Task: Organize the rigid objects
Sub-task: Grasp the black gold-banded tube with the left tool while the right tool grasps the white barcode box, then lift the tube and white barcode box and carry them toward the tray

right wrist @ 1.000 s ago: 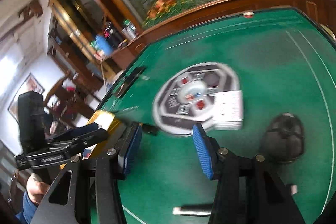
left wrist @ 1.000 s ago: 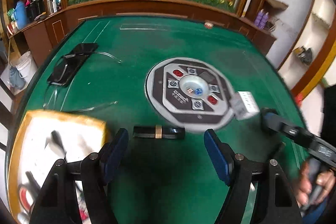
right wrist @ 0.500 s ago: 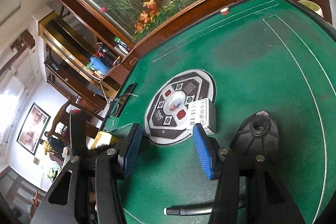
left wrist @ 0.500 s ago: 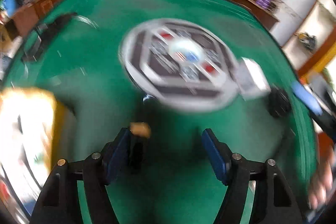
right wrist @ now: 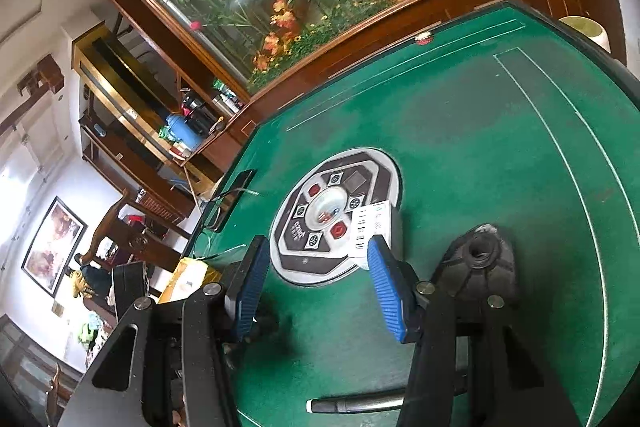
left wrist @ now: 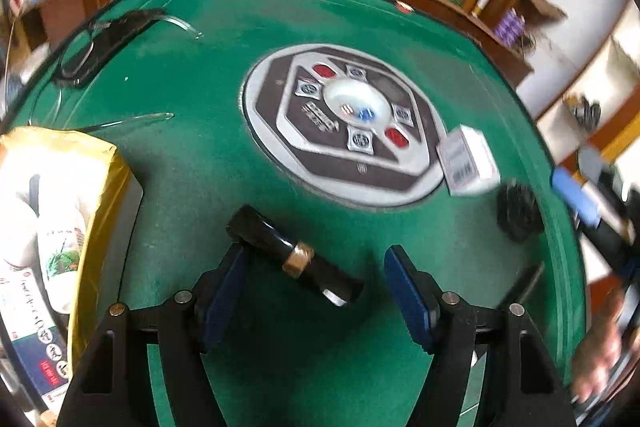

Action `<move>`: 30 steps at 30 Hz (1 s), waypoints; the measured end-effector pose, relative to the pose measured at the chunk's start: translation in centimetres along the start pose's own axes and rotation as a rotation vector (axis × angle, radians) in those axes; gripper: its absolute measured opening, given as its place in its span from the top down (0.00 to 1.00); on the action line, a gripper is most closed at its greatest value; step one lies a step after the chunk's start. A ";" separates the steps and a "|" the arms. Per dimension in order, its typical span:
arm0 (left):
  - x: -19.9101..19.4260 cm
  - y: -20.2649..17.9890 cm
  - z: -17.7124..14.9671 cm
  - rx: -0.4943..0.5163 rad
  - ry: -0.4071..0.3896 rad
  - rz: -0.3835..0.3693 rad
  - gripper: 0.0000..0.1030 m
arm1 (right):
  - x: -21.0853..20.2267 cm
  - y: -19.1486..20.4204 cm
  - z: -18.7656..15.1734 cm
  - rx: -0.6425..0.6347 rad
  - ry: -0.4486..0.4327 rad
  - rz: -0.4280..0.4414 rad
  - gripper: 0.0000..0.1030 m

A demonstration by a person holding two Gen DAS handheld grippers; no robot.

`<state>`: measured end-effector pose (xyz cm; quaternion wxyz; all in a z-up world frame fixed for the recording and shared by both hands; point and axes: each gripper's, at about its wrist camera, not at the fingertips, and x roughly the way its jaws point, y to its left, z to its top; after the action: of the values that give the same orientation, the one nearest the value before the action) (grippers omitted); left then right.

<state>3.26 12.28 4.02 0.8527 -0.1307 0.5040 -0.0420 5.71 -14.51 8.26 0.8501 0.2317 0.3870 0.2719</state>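
black tube (left wrist: 294,251): 1, between open left claw (left wrist: 316,293) fingers | white box (left wrist: 468,161): 1

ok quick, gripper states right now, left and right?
Left gripper: open, empty; the black cylindrical tube with a gold band lies slantwise between its fingers.
Right gripper: open, holding nothing.

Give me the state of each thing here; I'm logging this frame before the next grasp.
Left gripper: open, jaws either side of the black tube.
Right gripper: open, empty.
Black tube: lying flat, diagonal, cap on.
White box: closed, partly on the centre panel.
Black round object: resting on the felt, opening upward.
Pen: lying flat.
Yellow box: open-topped, items inside.
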 end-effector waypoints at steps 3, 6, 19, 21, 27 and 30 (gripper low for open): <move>0.6 -0.1 1.0 -0.004 0.006 0.027 0.29 | 0.1 -0.1 0.0 0.003 0.002 0.001 0.52; 0.8 -1.2 0.6 0.096 -0.013 0.135 0.54 | 0.1 -0.3 0.0 0.000 0.001 -0.004 0.52; 0.3 -0.9 -1.8 0.158 -0.137 0.167 0.82 | 2.7 1.1 -0.6 -0.129 0.029 -0.163 0.52; 0.4 -0.9 -1.7 0.168 -0.145 0.172 0.82 | 3.5 2.0 -0.9 -0.188 0.036 -0.200 0.62; 0.3 -1.0 -1.8 0.172 -0.151 0.166 0.82 | 6.9 3.5 -1.4 -0.296 0.076 -0.379 0.89; 0.3 -1.0 -1.7 0.173 -0.149 0.157 0.82 | 7.2 3.8 -1.6 -0.345 0.044 -0.464 0.78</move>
<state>1.99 10.92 3.24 0.8965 -0.0196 0.4425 -0.0088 7.39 -6.78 5.77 0.9078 -0.0171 0.3960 0.1371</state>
